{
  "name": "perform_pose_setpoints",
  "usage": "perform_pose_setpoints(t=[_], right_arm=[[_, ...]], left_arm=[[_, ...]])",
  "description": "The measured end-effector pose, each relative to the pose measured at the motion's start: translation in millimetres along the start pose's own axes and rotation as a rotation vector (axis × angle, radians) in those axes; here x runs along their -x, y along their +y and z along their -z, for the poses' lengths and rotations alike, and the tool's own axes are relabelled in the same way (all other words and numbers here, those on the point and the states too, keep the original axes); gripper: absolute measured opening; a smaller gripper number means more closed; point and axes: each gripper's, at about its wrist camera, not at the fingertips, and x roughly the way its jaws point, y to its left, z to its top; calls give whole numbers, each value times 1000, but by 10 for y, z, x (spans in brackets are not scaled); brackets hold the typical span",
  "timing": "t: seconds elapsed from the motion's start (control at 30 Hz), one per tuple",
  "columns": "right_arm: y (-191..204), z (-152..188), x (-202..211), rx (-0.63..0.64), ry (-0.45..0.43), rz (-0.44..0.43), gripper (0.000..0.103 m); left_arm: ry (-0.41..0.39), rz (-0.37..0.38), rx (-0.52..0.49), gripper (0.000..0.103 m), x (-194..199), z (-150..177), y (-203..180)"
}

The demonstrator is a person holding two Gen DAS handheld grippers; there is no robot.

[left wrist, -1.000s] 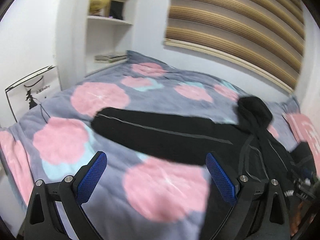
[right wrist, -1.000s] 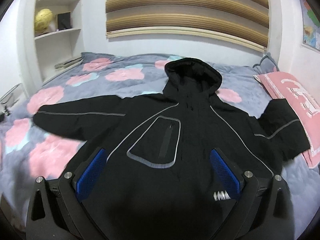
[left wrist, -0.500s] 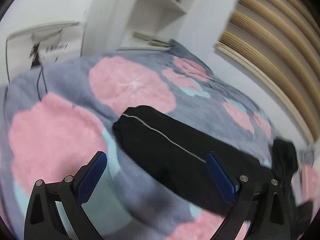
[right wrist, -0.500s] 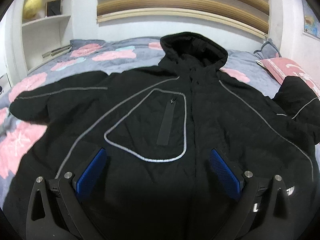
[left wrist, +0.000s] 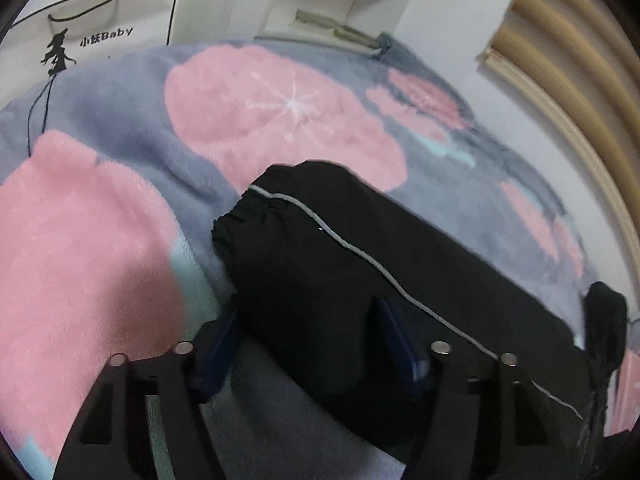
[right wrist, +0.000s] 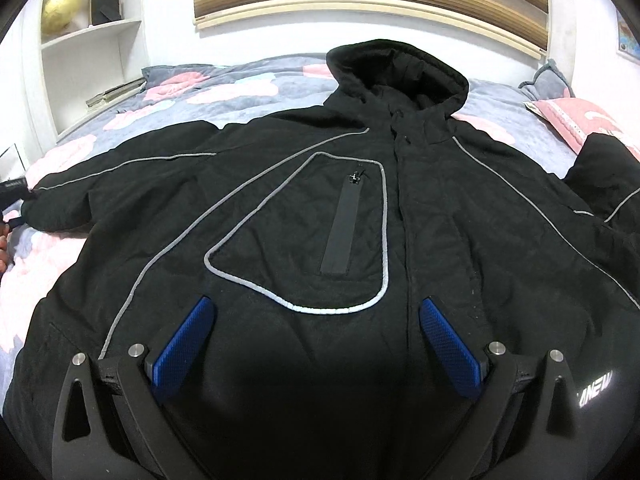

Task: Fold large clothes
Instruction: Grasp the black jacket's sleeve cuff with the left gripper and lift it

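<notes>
Left gripper (left wrist: 310, 330) now closing around jacket sleeve (left wrist: 320, 248), lower than before

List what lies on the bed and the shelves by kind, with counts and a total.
Black hooded jacket: 1
Pink pillow: 1
Floral blanket: 1
Yellow globe on the shelf: 1
Dark picture frame beside it: 1
Stack of books on the lower shelf: 1, number of books unclear
Total: 6
</notes>
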Motion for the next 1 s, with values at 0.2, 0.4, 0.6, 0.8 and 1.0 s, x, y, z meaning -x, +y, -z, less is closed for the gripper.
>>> perform_pose_setpoints(t=[0.2,0.4,0.6,0.8,1.0], right_arm=[[8,-4,-12,1,3,-2,103],[9,-2,-23,1,5,-2,103],[9,-5,-27,2,4,-1,103],[1,-6,-49,-2,0,-5,103],[-5,-3,-45,-4,-2,-8,103]], left_arm=[[-50,34,-19,23,87,-1,-15],[-175,77,-128,19,462,33,-229],[-279,172,-296,18,1060,200,-718],[-351,258,-490,17,1579,566,-1440],[-318,353,-729,17,1728,1213,-2205]])
